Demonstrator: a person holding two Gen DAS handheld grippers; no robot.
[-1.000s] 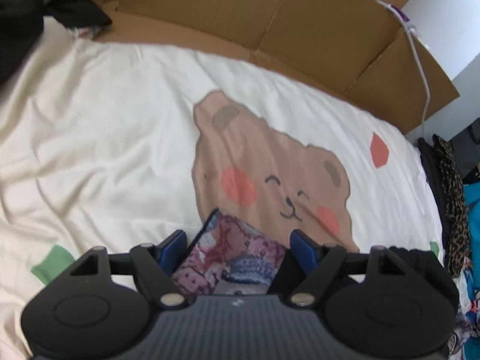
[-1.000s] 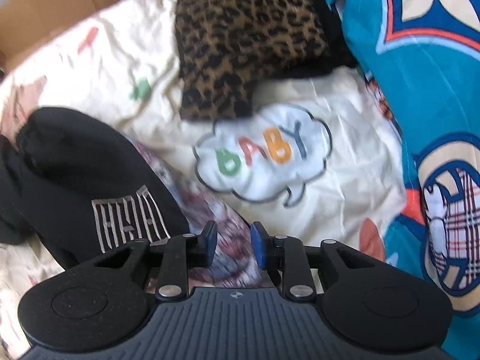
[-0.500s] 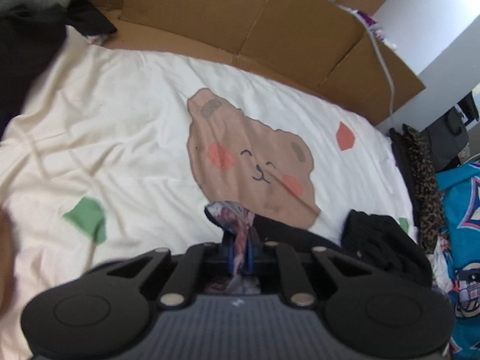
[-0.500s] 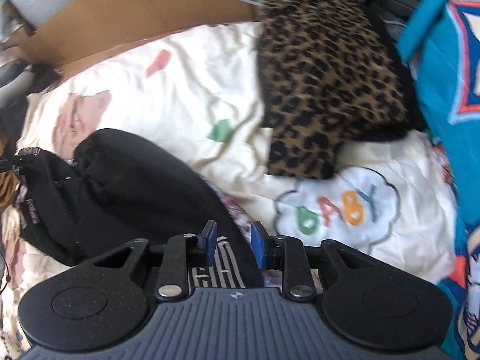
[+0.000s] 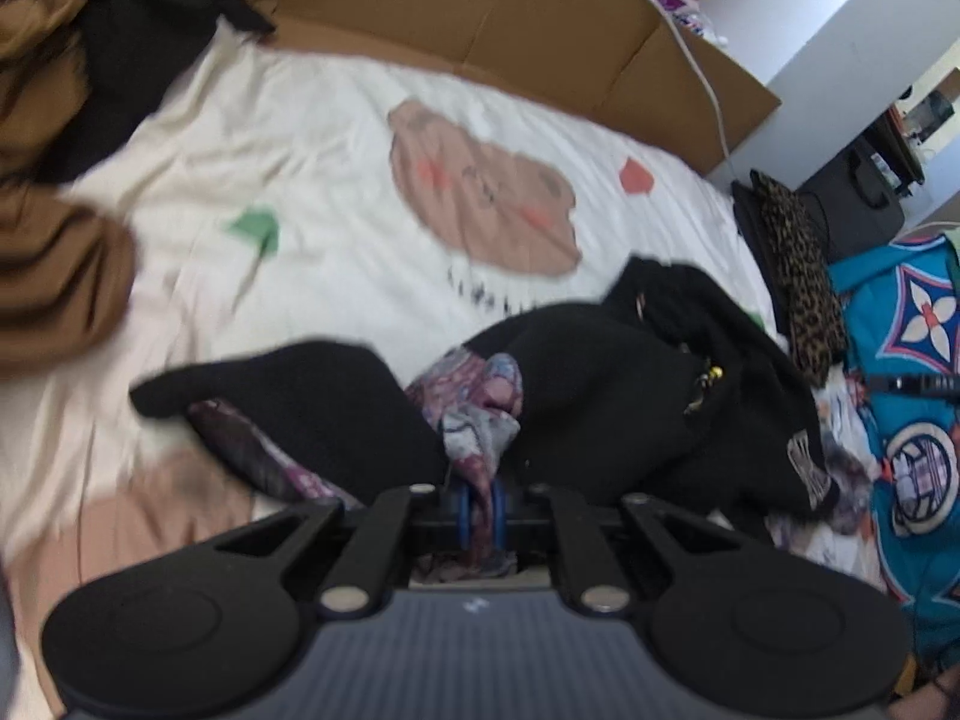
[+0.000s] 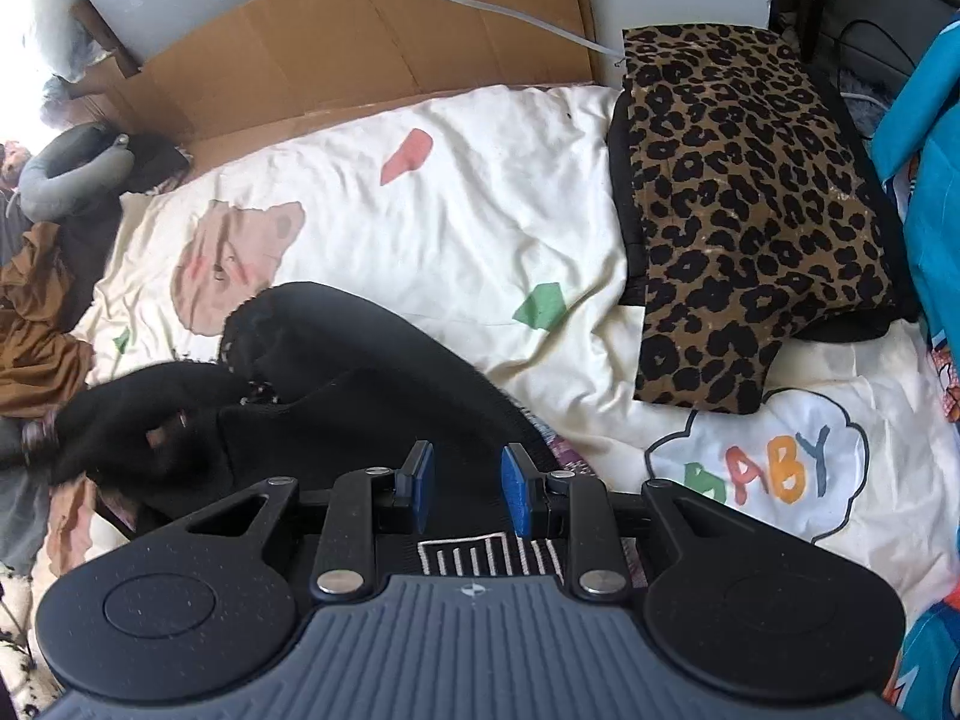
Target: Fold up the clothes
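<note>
My left gripper (image 5: 478,504) is shut on a bunched purple patterned cloth (image 5: 480,414), which trails left under a black garment (image 5: 630,396) heaped on the cream bed sheet (image 5: 300,150). In the right wrist view the same black garment (image 6: 360,372) lies below my right gripper (image 6: 461,480). Its blue pads (image 6: 517,495) stand apart with nothing pinched between them. A white striped logo (image 6: 480,558) on the black fabric shows just under the gripper body. A strip of the patterned cloth (image 6: 564,456) peeks out at the garment's right edge.
A folded leopard-print piece (image 6: 750,210) rests at the bed's far right, beside a teal patterned blanket (image 6: 936,180). Cardboard (image 5: 480,18) lines the far edge, with a white cable (image 6: 480,6) over it. A brown garment (image 5: 54,276) and dark clothes lie at the left.
The left gripper closed on the patterned cloth and has pulled back and up with it, so the black garment now shows ahead. The right gripper has drawn back over the black garment, still apart.
</note>
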